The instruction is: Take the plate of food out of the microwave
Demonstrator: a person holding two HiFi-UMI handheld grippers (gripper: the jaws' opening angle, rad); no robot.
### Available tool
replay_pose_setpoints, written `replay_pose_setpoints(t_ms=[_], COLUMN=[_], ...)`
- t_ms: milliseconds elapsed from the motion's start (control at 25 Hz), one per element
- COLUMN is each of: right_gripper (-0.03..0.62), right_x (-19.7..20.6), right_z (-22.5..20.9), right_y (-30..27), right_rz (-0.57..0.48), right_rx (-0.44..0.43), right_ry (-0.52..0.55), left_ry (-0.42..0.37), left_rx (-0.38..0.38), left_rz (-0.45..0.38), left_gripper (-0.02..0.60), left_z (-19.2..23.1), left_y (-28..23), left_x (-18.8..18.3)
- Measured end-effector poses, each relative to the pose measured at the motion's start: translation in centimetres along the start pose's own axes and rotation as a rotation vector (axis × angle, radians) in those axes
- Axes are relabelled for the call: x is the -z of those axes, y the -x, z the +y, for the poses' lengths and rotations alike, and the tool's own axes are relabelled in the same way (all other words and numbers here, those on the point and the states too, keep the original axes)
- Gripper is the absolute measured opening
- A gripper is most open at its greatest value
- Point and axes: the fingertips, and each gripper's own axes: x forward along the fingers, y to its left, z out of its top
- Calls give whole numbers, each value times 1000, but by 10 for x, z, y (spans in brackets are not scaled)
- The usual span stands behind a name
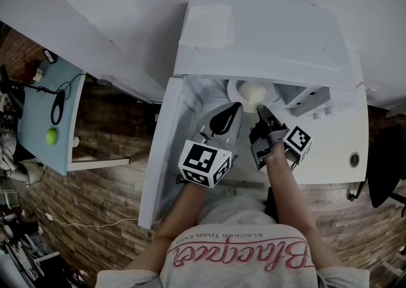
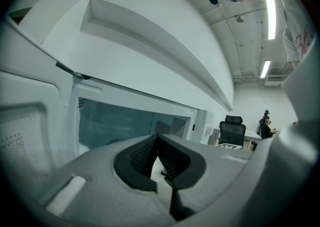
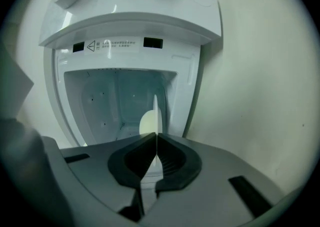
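The fingers (image 3: 172, 161) of the right gripper (image 3: 156, 135) are pinched on the near rim of the plate (image 3: 156, 108). In that gripper's view the rim shows as a thin white edge running straight out from between the pads, so the grip looks square to it. The pale round food (image 3: 146, 125) sits on the plate just beyond the tips. Plate and food both lie inside the microwave (image 1: 266, 33), toward the front of the cavity, and the door (image 1: 162, 153) is swung wide to the left. The left gripper (image 2: 158, 137) hangs beside the right one at the cavity's mouth. Its fingers (image 2: 137, 158) are pressed together at the tips, and I can make out nothing held between them. The step in hand seems to be drawing the plate out. This is a one-sided pinch on a thin rim, so the far side will likely want to droop. Keep the pinch firm, hold the wrist so the plate stays level, and lift only enough to clear the cavity floor. Pull straight back toward the body and slowly, since the rounded food could roll if the plate tips or jerks. Mind the door on the left and the cavity wall on the right. Once the plate clears the opening, the left gripper could take the opposite rim to share the load before it goes down on the tabletop (image 1: 336, 166).
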Motion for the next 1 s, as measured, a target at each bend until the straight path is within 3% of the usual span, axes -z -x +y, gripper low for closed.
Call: replay_pose_setpoints(t_ms=[400,1000], right_gripper=[18,18], right_x=[0,7], right_z=[-1,9], right_y=[12,32], right_rz=[-35,43], right_rx=[-64,-108], right_ry=[-5,21], left_ry=[-22,-4], left_rx=[-15,-54], left_rz=[0,-16], left_gripper=[6,6], left_z=[-10,-29], left_y=[3,14], left_x=[1,6])
